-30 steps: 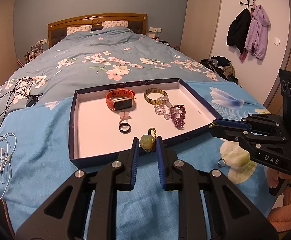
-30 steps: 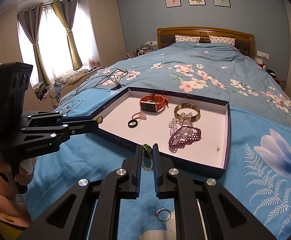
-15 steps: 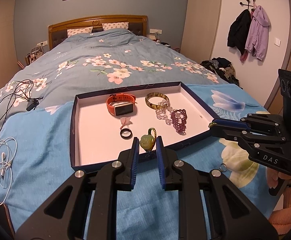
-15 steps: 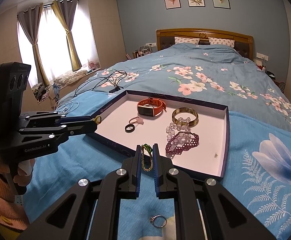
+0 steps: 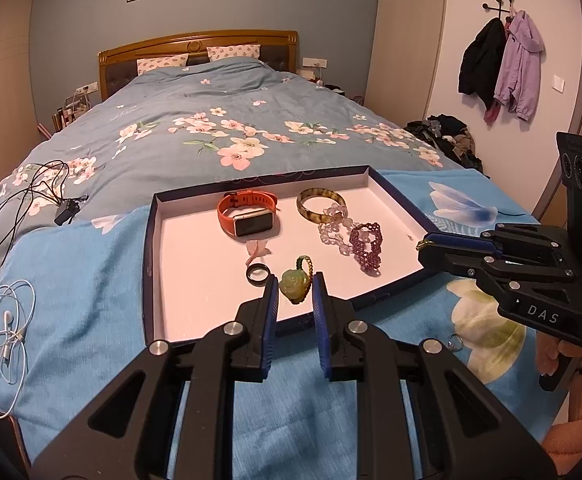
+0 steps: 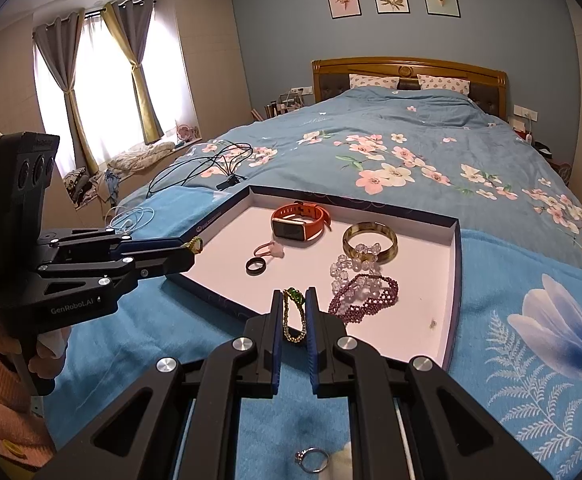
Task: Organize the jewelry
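Jewelry is lying in the tray (image 5: 151, 264) on the bed (image 5: 91, 264). Left claw (image 5: 295, 292) is clenching a green rose pendant (image 5: 293, 287) above the tray's near edge, while right claw (image 6: 294, 312) is pinching a beaded chain (image 6: 293, 316).

The speck (image 6: 433, 323) in the tray (image 6: 457, 280) is unidentifiable.

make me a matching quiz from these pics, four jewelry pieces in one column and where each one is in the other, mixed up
Things:
1. green rose pendant
2. orange smartwatch
3. silver ring
4. black ring

Places:
A. on the blue bedspread, outside the tray
B. lying in the tray, just in front of the small pink piece
C. clamped in the left hand-held gripper
D. toward the tray's far wall, beside the amber bangle

Pairs: 1-C, 2-D, 3-A, 4-B
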Demonstrator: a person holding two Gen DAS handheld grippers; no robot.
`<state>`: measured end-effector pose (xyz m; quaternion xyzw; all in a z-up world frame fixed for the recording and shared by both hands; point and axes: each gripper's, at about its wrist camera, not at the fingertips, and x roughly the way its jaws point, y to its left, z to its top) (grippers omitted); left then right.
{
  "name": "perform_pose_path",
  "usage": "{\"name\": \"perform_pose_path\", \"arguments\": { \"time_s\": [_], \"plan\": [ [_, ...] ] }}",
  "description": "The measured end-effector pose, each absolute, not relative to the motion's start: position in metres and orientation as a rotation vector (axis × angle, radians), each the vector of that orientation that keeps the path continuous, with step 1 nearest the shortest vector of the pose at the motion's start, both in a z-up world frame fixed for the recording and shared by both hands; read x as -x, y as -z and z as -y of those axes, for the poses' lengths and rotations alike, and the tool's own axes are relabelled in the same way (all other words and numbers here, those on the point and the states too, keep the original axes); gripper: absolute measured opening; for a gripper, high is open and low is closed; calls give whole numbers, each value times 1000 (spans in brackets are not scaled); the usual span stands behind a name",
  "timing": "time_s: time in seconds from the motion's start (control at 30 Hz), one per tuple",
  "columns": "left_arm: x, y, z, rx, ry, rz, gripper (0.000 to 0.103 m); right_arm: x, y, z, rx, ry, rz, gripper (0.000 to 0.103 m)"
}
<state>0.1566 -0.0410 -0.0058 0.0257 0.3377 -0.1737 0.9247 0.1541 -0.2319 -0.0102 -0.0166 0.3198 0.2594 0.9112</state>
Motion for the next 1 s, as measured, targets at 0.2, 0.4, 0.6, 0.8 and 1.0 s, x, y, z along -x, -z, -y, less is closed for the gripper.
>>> {"name": "perform_pose_path", "arguments": {
  "time_s": [0.2, 0.4, 0.6, 0.8, 1.0],
  "plan": [
    [-159, 6, 41, -50, 355, -694, 18, -158, 10, 230, 35, -537, -658, 9],
    [-165, 7, 41, -52, 351, -694, 18, -159, 10, 229, 37, -535, -658, 9],
    [-170, 8, 40, -52, 347, -695, 18, -167, 9, 227, 33, -531, -660, 9],
    [-175, 10, 40, -52, 346, -696, 18, -172, 11, 229, 29, -529, -664, 9],
    [-177, 10, 39, -52, 345, -697, 18, -175, 13, 230, 29, -526, -664, 9]
  ]
}}
